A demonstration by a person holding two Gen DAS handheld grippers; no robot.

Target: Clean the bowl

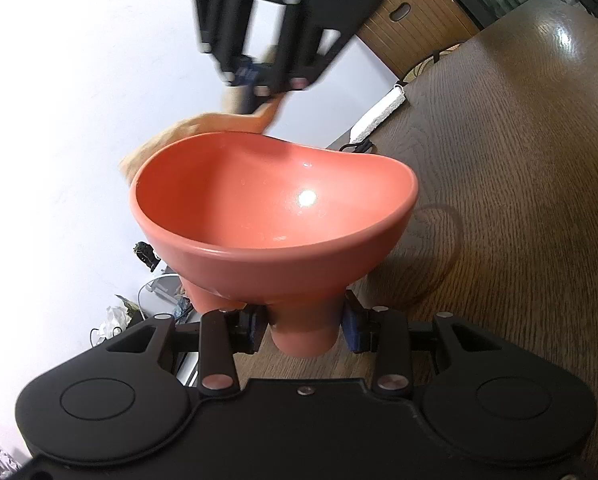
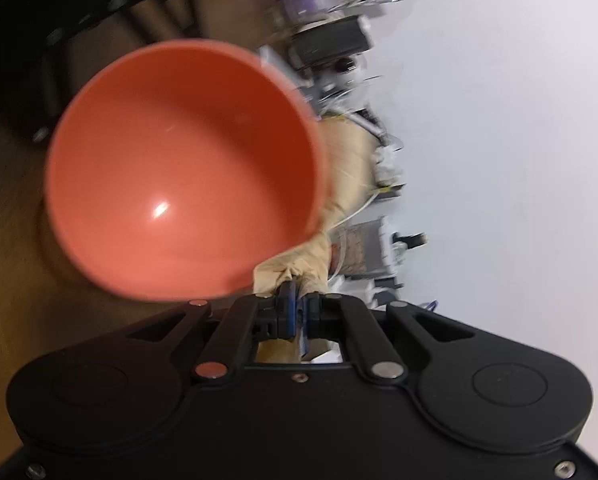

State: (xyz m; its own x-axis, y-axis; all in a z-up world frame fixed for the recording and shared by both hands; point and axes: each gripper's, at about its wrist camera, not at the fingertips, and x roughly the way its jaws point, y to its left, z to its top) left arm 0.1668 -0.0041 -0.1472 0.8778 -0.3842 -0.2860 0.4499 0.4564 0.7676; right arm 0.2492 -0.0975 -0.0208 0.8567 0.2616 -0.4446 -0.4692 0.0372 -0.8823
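Observation:
A coral-red bowl (image 1: 275,216) is held in the air, tilted on its side, by my left gripper (image 1: 303,326), which is shut on the bowl's round foot. The bowl's glossy inside looks empty. My right gripper (image 2: 299,312) is shut on a tan cloth (image 2: 339,184), which hangs behind the bowl's (image 2: 183,172) far rim. In the left wrist view the right gripper (image 1: 259,80) is blurred above the bowl, with the cloth (image 1: 195,128) trailing down behind the rim.
A dark wooden table (image 1: 519,200) lies under the bowl. A wooden chair back (image 1: 415,28) stands beyond it. A white wall (image 2: 519,140) and a shelf of cluttered items (image 2: 339,52) are at the side.

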